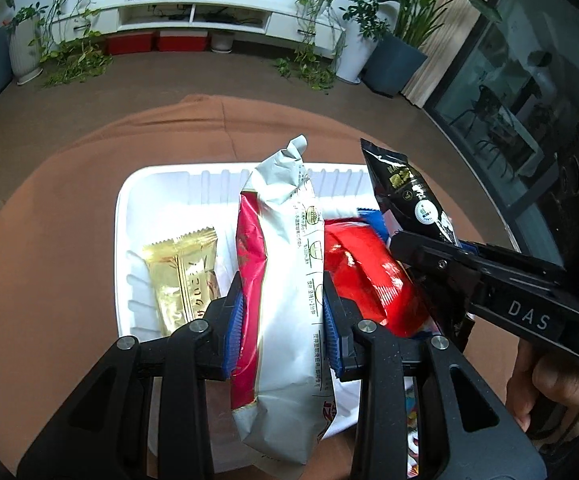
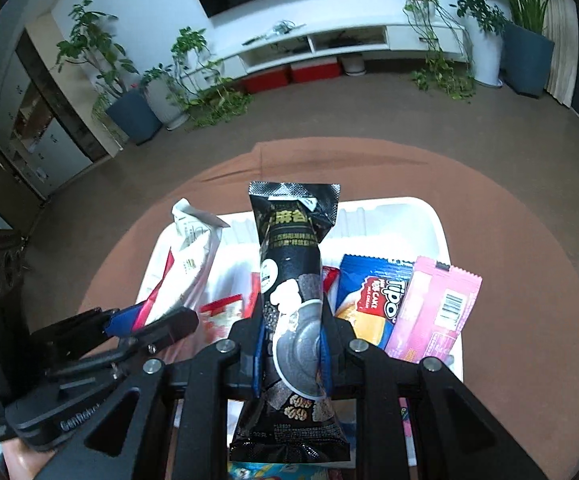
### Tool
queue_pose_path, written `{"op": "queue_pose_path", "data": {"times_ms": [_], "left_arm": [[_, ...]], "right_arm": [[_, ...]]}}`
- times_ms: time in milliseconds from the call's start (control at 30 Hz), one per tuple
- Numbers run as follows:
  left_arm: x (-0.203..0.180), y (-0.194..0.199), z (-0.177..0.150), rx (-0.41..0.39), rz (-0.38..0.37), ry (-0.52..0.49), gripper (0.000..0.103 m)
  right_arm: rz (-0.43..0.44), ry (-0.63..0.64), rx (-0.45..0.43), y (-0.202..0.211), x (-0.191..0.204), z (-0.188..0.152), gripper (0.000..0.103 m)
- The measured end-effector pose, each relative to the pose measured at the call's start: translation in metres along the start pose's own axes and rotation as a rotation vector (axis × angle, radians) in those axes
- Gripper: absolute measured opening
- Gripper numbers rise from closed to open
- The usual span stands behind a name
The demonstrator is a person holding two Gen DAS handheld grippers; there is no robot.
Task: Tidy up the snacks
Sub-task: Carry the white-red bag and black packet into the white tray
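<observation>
Firstly, left wrist view: left gripper (image 1: 283,320) clamped on white-and-red packet (image 1: 285,280) above white tray (image 1: 123,248); gold packet (image 1: 181,276) inside. Right wrist view: right gripper (image 2: 291,344) clamped on black packet (image 2: 293,292); pink packet (image 2: 429,312) on tray edge.

My left wrist camera looks steeply down along my left hand-held gripper (image 1: 283,320), close above the white tray (image 1: 123,216) on the desk (image 1: 49,240), facing the TV cabinet (image 1: 193,16). My right wrist camera sits alongside on my right hand-held gripper (image 2: 291,344), facing likewise. Both views share tray, desk, cabinet and each other's gripper.
</observation>
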State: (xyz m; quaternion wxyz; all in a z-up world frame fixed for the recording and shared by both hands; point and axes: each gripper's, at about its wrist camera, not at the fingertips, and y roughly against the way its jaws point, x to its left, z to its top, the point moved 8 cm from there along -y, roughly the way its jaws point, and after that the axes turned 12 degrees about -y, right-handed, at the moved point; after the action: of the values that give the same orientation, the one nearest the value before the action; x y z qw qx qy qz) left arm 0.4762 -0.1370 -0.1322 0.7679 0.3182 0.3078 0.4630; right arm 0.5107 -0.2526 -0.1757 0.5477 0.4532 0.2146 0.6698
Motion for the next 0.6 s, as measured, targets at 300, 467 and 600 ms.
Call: {"op": "queue_pose_path", "data": {"times_ms": [300,467,600], "left_arm": [[0.014,-0.035,-0.006,0.006,0.015,0.041,0.033],[0.017,-0.033,-0.015,-0.004,0.018,0.046,0.034],[0.018,-0.036,-0.017,-0.017,0.02,0.05,0.034]], "right_arm": [[-0.037,0.013,0.032,-0.017,-0.005,-0.008,0.023],[-0.049,0.009,0.056,-0.032,-0.01,-0.018,0.023],[-0.059,0.019,0.053,-0.034,-0.011,-0.019,0.023]]}}
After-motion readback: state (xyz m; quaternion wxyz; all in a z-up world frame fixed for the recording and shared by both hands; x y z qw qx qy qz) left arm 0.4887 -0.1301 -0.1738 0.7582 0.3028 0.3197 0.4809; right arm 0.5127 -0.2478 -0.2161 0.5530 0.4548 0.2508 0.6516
